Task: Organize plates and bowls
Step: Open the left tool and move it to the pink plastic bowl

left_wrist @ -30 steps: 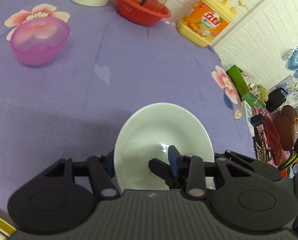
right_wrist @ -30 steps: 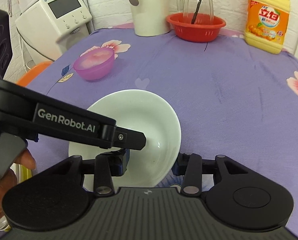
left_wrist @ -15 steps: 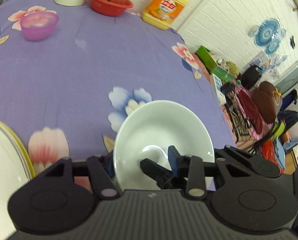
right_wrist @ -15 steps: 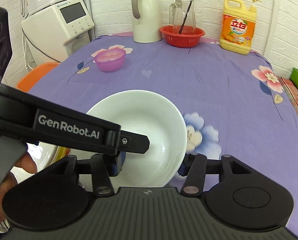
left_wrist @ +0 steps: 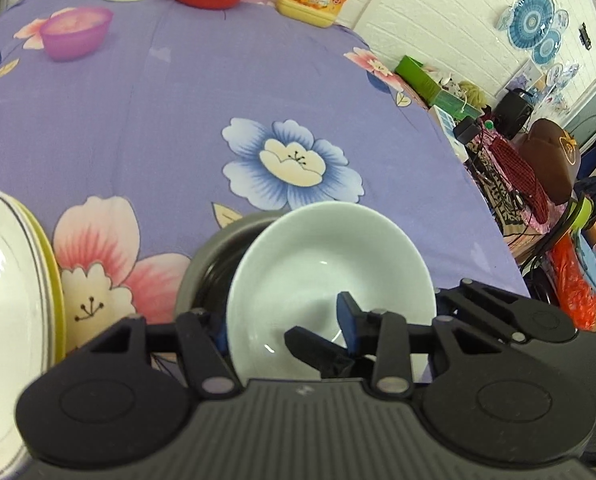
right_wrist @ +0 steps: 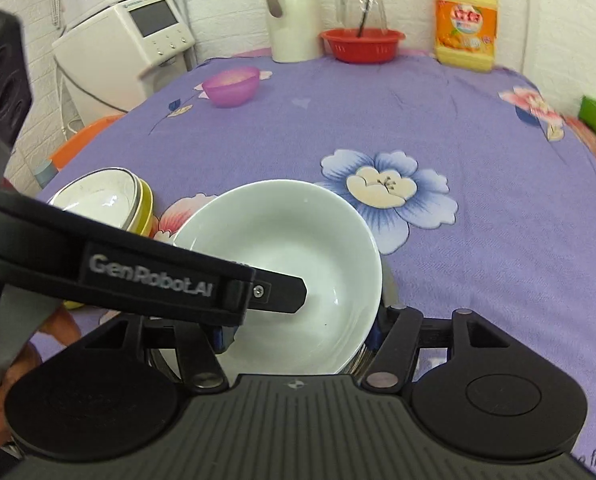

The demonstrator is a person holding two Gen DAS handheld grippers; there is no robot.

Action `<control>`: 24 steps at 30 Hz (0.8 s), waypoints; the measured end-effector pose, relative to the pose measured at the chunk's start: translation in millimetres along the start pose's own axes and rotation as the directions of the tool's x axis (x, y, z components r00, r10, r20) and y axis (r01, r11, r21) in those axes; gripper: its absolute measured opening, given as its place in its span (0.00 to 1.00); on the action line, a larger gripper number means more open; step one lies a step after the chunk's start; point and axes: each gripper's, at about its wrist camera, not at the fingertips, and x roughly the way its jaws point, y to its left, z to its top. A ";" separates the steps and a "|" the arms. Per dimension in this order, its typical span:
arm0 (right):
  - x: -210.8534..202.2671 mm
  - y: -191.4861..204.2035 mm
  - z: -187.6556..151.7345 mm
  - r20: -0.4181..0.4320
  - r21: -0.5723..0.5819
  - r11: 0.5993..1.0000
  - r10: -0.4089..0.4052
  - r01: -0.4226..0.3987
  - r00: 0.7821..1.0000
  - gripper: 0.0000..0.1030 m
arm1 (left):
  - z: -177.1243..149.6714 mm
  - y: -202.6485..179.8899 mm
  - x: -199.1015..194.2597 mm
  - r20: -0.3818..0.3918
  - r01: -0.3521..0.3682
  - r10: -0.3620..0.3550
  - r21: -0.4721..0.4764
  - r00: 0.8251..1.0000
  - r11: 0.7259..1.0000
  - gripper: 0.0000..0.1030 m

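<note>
A white bowl is held by both grippers, tilted, just above a dark grey bowl near the table's front edge. My left gripper is shut on the white bowl's left rim. My right gripper is shut on the same white bowl, with one finger inside and one outside its rim. The left gripper's arm crosses the right wrist view. A stack of white and yellow plates lies to the left. A pink bowl sits at the far left.
At the back stand a white jug, a red basket with a glass pitcher, and a yellow detergent bottle. The table has a purple flowered cloth. Clutter lies beyond the right edge.
Both grippers carried the white bowl back toward the table's front edge and lowered it over the dark grey bowl. The plate stack has come into view on the left.
</note>
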 end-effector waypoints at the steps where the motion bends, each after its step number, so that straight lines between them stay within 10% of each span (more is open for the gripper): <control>1: 0.2 -1.0 0.4 0.003 0.004 1.000 0.006 -0.006 1.000 0.97 | 1.4 0.0 -1.3 0.000 0.002 -0.002 0.010 1.000 1.000 0.48; 8: -17.7 -15.3 0.7 0.086 0.071 0.995 0.057 -0.063 0.995 1.00 | 15.3 6.8 -36.9 0.088 0.043 -0.047 0.046 0.995 0.998 0.72; 24: 12.6 -7.1 78.9 0.099 -0.011 0.997 0.073 -0.072 0.992 1.00 | 81.7 115.4 -78.3 0.204 -0.124 0.135 -0.065 0.970 0.990 0.74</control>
